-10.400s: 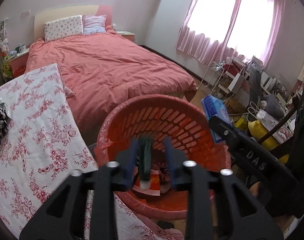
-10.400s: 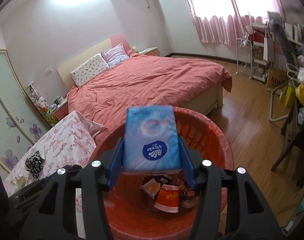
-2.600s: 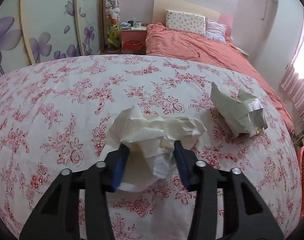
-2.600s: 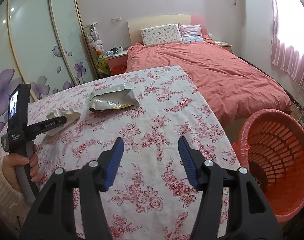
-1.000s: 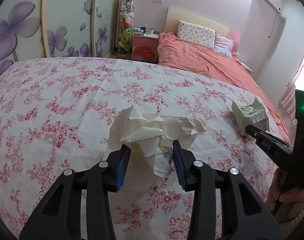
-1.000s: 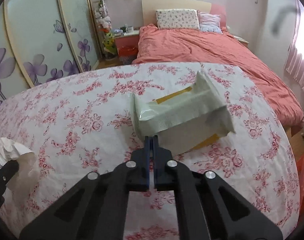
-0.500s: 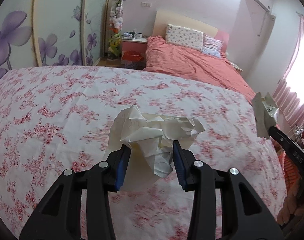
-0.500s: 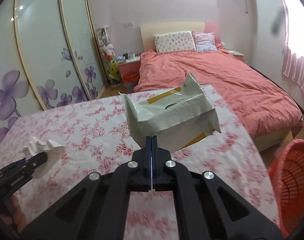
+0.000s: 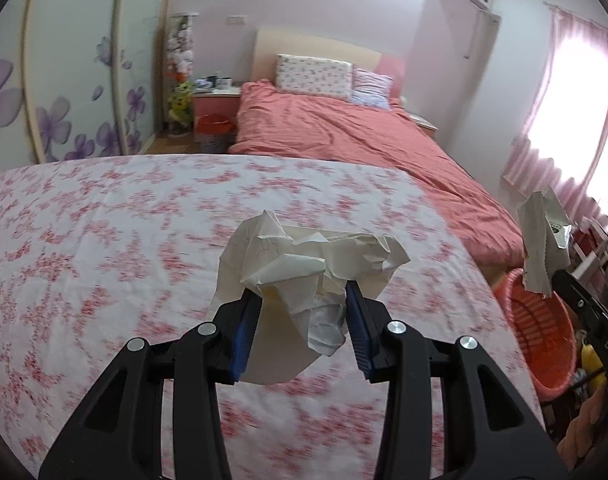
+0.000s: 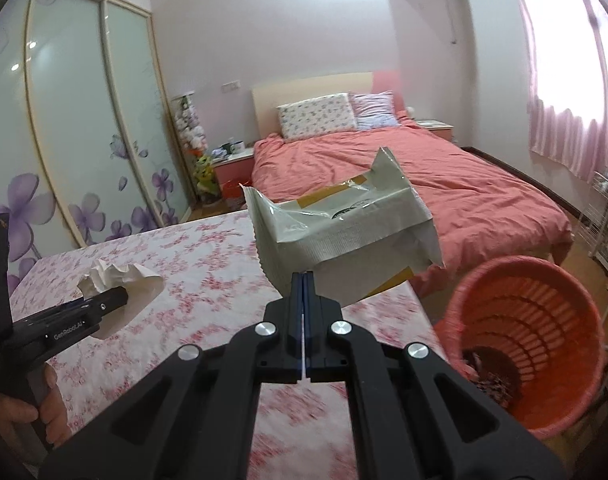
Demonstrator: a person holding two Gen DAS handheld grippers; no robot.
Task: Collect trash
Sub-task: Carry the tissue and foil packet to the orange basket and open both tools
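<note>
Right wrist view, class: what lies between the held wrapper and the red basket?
Nothing solid: the wrapper hangs above the floral cloth's corner; open air separates it from the basket.

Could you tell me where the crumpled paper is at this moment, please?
The crumpled paper is clamped in the left gripper, held above the floral tablecloth; the right wrist view shows it at far left, opposite the red basket.

Crumpled matt paper [image 9: 304,264]; glossy, creased foil snack wrapper [image 10: 344,236]; slatted red plastic basket [image 10: 544,320]; floral printed cotton tablecloth [image 9: 104,220]; matt black plastic gripper fingers [image 9: 240,332] with blue pads.
</note>
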